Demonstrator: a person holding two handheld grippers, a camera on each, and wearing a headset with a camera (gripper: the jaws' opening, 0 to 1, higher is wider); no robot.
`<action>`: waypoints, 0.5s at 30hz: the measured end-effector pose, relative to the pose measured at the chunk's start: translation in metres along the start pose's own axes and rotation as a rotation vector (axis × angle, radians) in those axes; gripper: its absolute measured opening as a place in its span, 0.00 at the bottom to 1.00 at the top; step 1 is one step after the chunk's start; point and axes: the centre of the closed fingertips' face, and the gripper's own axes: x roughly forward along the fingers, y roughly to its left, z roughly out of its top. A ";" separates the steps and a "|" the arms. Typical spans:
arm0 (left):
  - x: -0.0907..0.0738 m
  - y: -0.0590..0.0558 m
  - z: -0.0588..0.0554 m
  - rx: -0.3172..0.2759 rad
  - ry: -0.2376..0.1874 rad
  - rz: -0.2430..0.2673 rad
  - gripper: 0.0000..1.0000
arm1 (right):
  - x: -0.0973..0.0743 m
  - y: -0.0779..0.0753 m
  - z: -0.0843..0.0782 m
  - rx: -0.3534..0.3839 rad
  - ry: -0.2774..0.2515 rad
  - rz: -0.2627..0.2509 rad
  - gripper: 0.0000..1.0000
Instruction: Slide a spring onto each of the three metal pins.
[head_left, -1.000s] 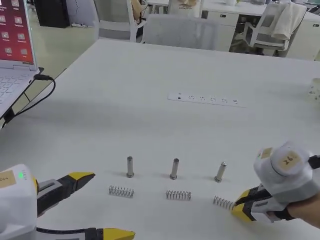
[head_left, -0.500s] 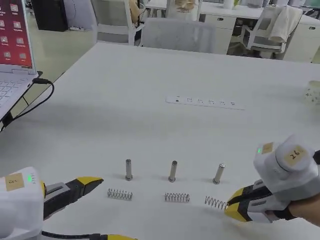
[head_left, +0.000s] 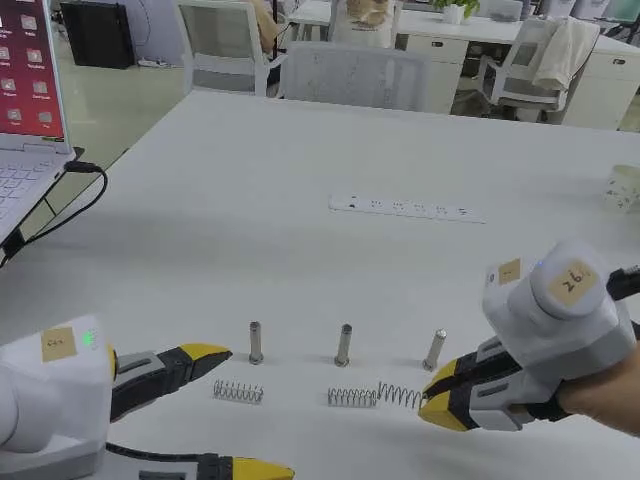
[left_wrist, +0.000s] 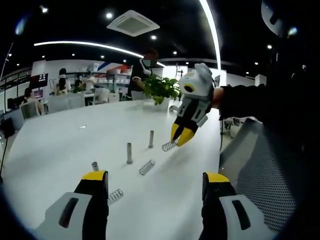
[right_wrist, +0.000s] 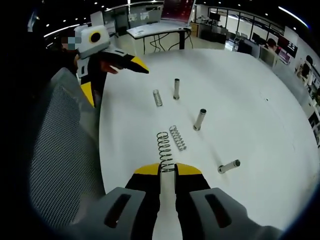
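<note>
1. The right gripper (head_left: 433, 397) is pinching one end of a spring (head_left: 400, 396). The rest of it pokes out toward 9 o'clock in the head view.
2. Three metal pins stand up in a row on the white table (head_left: 300, 200): the left pin (head_left: 255, 343), the middle pin (head_left: 344, 345) and the right pin (head_left: 435, 350).
3. The held spring's loose end is near the middle spring (head_left: 352, 398), which lies flat at 6 o'clock from the middle pin.
4. The left spring (head_left: 238, 392) lies flat at 6 o'clock from the left pin.
5. The left gripper (head_left: 252, 410) is spread wide and holds nothing. Its top jaw is at 9 o'clock from the left spring.
</note>
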 end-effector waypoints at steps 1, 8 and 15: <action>0.001 0.000 0.000 0.002 0.001 -0.003 0.72 | 0.000 0.001 0.002 -0.008 0.001 0.005 0.08; 0.006 -0.007 0.004 0.034 -0.006 -0.045 0.65 | 0.001 0.011 0.017 -0.063 -0.002 0.033 0.08; 0.011 -0.013 0.007 0.057 -0.015 -0.084 0.58 | 0.003 0.022 0.026 -0.114 0.005 0.065 0.08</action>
